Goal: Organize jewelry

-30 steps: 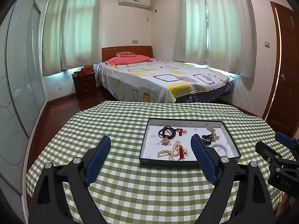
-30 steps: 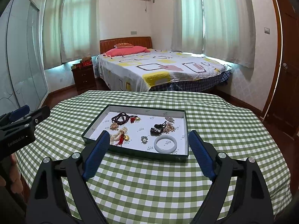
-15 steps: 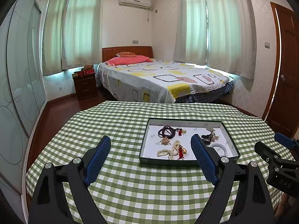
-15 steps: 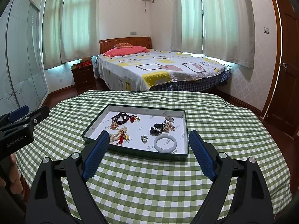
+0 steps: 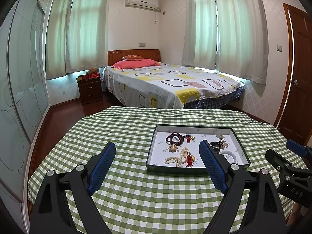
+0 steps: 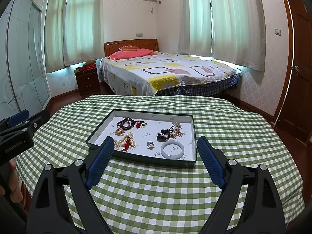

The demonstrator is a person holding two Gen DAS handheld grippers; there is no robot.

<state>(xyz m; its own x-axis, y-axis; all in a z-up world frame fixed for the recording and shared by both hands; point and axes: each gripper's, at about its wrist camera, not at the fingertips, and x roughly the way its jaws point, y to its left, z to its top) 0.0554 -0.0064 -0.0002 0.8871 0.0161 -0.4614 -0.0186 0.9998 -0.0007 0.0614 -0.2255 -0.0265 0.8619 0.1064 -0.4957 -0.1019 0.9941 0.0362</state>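
A dark green tray (image 6: 140,159) with a white floor lies on the checked table (image 6: 156,195). In it are a dark bead bracelet (image 6: 125,123), a pearl strand with a red tassel (image 6: 124,141), a small ring (image 6: 150,144), a white jade bangle (image 6: 172,149) and dark clips (image 6: 164,133). My right gripper (image 6: 156,156) is open and empty, above the table just in front of the tray. My left gripper (image 5: 158,161) is open and empty, to the left of the tray (image 5: 154,142); its right finger hides part of the bangle (image 5: 228,155).
The round table carries a green checked cloth (image 5: 126,132). A bed (image 5: 175,85) and a nightstand (image 5: 89,89) stand behind it. A wooden door (image 5: 300,78) is at the right. Glass wardrobe doors (image 5: 19,78) line the left wall.
Both grippers have drifted slightly; the tray sits a touch lower in the left wrist view. Nothing was picked up or moved.
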